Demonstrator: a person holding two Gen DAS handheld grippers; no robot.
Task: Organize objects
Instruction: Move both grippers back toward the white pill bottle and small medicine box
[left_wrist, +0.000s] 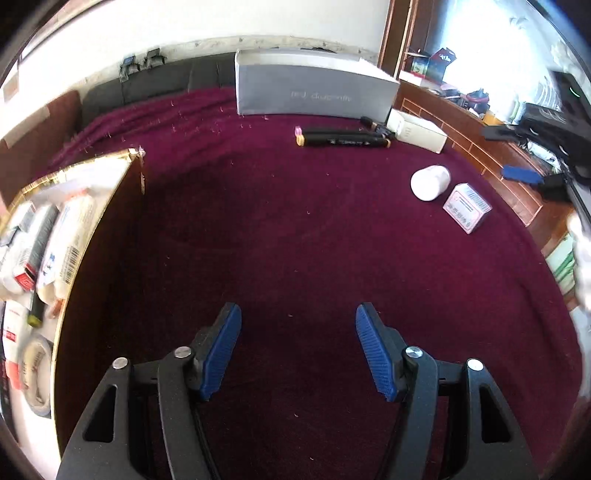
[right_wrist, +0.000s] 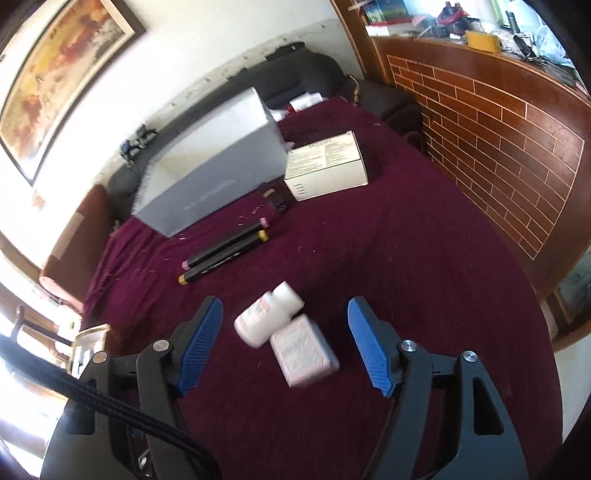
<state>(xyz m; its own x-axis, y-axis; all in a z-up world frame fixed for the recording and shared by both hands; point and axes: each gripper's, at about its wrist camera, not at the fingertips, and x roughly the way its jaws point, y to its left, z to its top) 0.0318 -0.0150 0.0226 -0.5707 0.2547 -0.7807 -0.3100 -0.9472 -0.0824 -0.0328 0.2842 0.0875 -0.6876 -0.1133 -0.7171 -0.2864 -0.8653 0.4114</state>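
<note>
Two small things lie touching each other on the maroon cloth (right_wrist: 424, 258) in front of the right gripper (right_wrist: 284, 339): a white bottle (right_wrist: 267, 317) on its side and a small pink-printed box (right_wrist: 304, 354) just beside it. That gripper's jaws stand apart with nothing pressed between the blue pads; bottle and box both show in the gap. Because they touch, closing here could catch both at once, or pinch the bottle's round body so it rolls or squirts out sideways and knocks the box away. The picture is smeared around them, so judging where a pad would land is hard.

Beyond them two black markers (right_wrist: 225, 254) lie side by side, then a white carton (right_wrist: 327, 166) and a large grey box (right_wrist: 210, 177). Any of these could be nudged by a wide sweep.

Over on the left, the left gripper (left_wrist: 299, 350) is also released and empty above bare cloth. An open box (left_wrist: 110, 206) with gold edging sits near it, already crowded with packets and a roll of tape (left_wrist: 35, 376). Dropping more in carelessly could snag the rim or spill what is stacked there.
</note>
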